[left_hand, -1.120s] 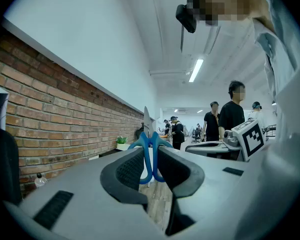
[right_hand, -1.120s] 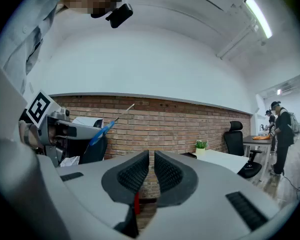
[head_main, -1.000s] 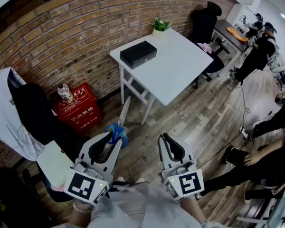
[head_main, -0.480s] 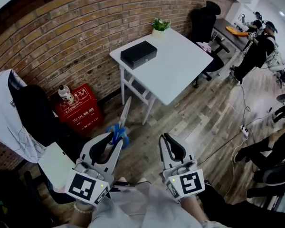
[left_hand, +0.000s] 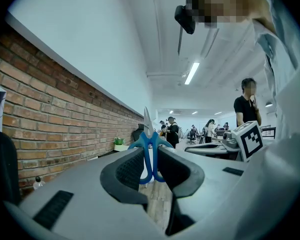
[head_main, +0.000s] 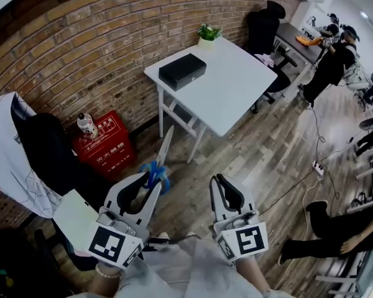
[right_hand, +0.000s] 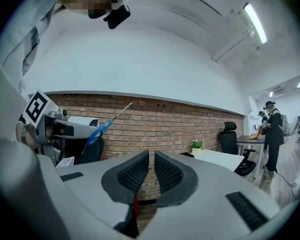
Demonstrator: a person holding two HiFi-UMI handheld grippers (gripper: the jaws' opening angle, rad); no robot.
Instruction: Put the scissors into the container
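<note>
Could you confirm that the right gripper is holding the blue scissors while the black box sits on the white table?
Not quite: the left gripper view shows the scissors clamped in the jaws of the left gripper; the right gripper is shut and empty. The box does sit on the table.

This is an open-plan office. A long room has a brick wall (head_main: 81, 54), a wood floor (head_main: 267, 160) and ceiling strip lights (left_hand: 192, 73). A white table (head_main: 230, 85) carries a potted plant (head_main: 208, 35), black swivel chairs (head_main: 266, 27) stand by a desk (head_main: 295, 39), and people (left_hand: 170, 129) gather among more desks farther back.
</note>
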